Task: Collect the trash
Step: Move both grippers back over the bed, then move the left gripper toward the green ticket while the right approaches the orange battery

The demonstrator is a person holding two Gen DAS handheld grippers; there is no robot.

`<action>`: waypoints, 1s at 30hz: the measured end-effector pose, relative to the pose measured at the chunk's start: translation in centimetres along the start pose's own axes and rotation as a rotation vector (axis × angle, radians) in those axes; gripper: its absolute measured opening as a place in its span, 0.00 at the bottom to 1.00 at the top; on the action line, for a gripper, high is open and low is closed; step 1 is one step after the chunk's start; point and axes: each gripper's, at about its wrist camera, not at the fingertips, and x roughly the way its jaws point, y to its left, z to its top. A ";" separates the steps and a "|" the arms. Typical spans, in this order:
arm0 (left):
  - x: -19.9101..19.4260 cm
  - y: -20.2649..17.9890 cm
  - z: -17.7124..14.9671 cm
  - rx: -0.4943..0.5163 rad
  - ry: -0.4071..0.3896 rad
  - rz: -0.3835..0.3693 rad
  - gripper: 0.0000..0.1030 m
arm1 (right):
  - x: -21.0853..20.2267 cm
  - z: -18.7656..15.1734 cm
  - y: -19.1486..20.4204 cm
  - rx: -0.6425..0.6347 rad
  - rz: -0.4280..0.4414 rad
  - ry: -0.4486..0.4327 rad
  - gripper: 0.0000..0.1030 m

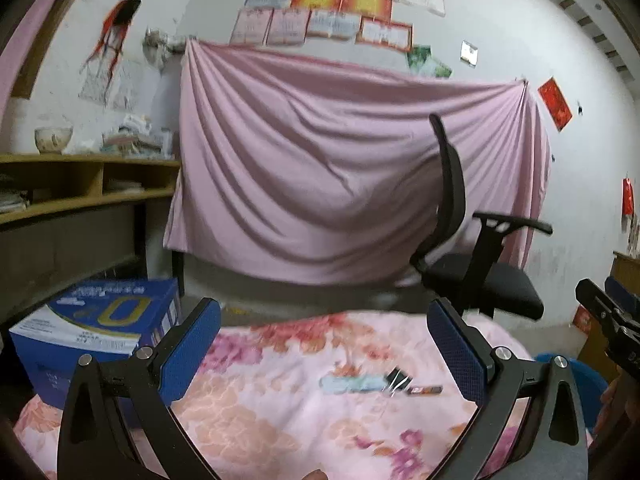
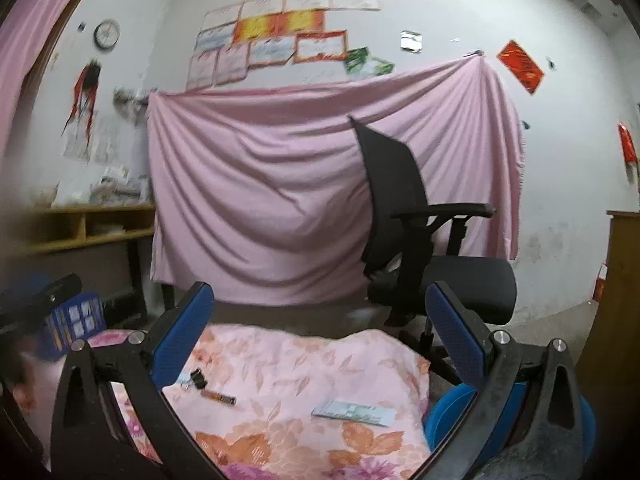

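Step in hand: approach / pre-grasp. Nothing picked up yet, judging by both grippers being empty.

Left gripper (image 1: 324,344): jaws wide apart, nothing between the blue pads (image 1: 192,350). It hangs over the near part of the floral-cloth surface (image 1: 280,420) (prob. a bed or covered desk, can't tell which).

Right gripper (image 2: 320,334): also wide, empty, held above the same cloth, further to the right side. Its body shows at the far right edge of the left wrist view.

Trash on the cloth, three small items:
- pale blue-green flat wrapper (image 2: 354,411), lying flat, nearest the right gripper's centre line; in left view it lies mid-cloth (image 1: 352,384).
- black binder-clip-like bit (image 2: 198,378) w/ silver glint, partly behind the right gripper's left finger.
- small orange/dark stick or tube (image 2: 218,397), just beside the clip, apart from the wrapper.

Blue tub (image 2: 448,408) just off the cloth's right edge, prob. the bin, not certain. Blue carton (image 1: 96,328) at left of the cloth. Black office chair (image 2: 420,240) and pink sheet (image 2: 300,200) behind, not involved.

Next move (judgement): lower right gripper onto the wrapper, fingers astride its short axis. Thin, flat item on soft cloth, so pads must press down slightly and pinch w/o bunching fabric. Frames are motion-blurred, so fine detail of the items is unclear.
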 end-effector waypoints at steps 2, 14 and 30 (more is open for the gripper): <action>0.9 0.6 -0.4 -0.006 0.043 -0.011 0.98 | 0.6 -0.3 0.6 -0.017 0.011 0.025 1.00; 8.2 1.1 -2.8 -0.019 0.413 -0.089 0.98 | 6.0 -3.5 2.7 -0.035 0.087 0.329 1.00; 13.7 2.5 -4.0 -0.171 0.586 -0.181 0.66 | 13.1 -7.6 3.3 0.084 0.234 0.705 0.95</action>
